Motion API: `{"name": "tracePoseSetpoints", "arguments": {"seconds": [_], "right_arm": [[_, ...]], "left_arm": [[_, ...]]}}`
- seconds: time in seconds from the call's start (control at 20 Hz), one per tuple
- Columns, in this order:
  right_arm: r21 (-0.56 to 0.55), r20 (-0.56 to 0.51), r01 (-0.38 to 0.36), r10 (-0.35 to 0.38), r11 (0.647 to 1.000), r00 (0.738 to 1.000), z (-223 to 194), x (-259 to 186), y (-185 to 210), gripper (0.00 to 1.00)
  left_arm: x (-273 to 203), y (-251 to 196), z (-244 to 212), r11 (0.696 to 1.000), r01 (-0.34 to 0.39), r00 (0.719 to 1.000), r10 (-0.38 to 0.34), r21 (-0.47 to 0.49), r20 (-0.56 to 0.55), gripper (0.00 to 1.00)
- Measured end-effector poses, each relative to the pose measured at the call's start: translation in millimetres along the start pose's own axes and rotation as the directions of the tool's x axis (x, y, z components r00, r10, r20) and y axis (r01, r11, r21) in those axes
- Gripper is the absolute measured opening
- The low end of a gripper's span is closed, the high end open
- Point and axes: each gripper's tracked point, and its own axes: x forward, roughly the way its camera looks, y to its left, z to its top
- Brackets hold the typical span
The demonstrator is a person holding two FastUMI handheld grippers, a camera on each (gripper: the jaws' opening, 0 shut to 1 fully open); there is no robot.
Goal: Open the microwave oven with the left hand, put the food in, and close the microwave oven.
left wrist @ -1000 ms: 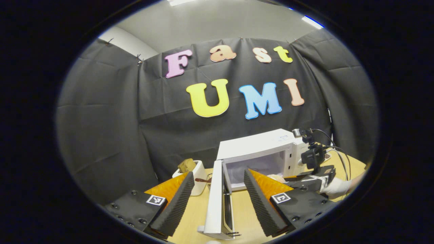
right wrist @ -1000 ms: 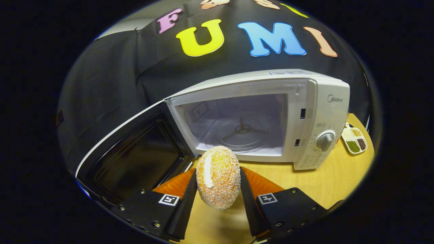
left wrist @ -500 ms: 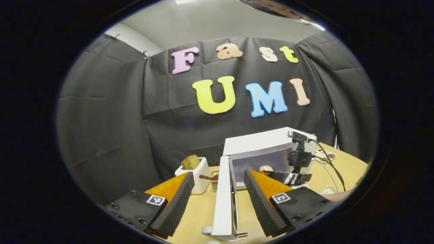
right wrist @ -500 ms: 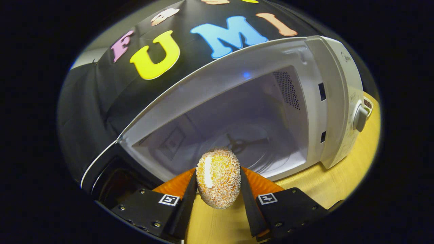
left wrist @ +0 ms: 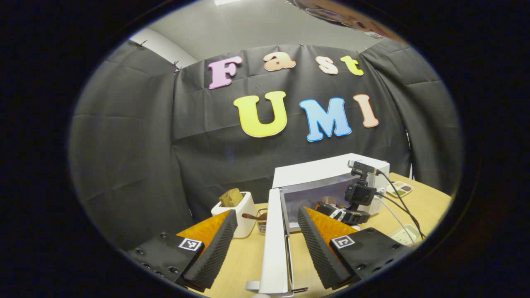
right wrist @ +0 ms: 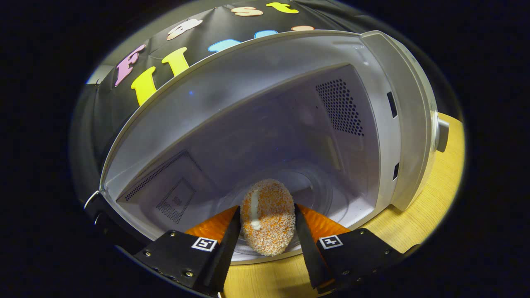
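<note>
The right gripper (right wrist: 265,244) has its jaws pinching the crumbed food ball (right wrist: 268,216), at 6 o'clock in the right gripper view, just inside the open microwave (right wrist: 385,124). The left gripper (left wrist: 265,244) has its jaws spread wide, one on each side of the door (left wrist: 275,244), above the worktop (left wrist: 244,260).

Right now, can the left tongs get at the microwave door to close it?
Probably yes: the left tongs are open with the door's edge between them, nothing between, though the right tongs reach into the microwave.
</note>
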Motion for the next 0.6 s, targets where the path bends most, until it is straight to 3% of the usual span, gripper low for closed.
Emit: {"name": "tracePoseSetpoints", "arguments": {"seconds": [0.1, 0.15, 0.45, 0.5, 0.6], "right_arm": [[-0.031, 0.04, 0.006, -0.005, 1.0, 0.999, 10.8, -8.0, -2.4, 0.83], [-0.037, 0.075, 0.002, 0.001, 0.999, 0.997, 16.8, -10.2, -2.5, 0.97], [-0.055, 0.045, -0.023, 0.025, 0.998, 0.999, 31.2, -47.2, -14.5, 0.98], [-0.074, 0.033, -0.027, 0.029, 0.997, 0.999, 33.6, -59.9, -17.7, 0.97], [-0.097, 0.013, -0.05, 0.052, 0.994, 0.999, 43.3, -87.2, -24.7, 0.98]], "left_arm": [[-1.9, -4.1, -3.1, 0.999, 0.008, 1.0, -0.009, -0.033, -0.007, 0.94], [-2.9, -3.8, -2.8, 1.0, 0.004, 1.0, -0.004, -0.027, -0.006, 0.98], [-9.8, -4.3, 9.7, 1.0, -0.001, 1.0, 0.001, -0.015, 0.022, 1.0], [-11.6, -4.1, 9.6, 1.0, -0.005, 1.0, 0.005, -0.013, 0.023, 0.95], [-14.5, -1.9, 12.8, 1.0, -0.01, 0.999, 0.01, 0.001, 0.033, 1.0]]}}
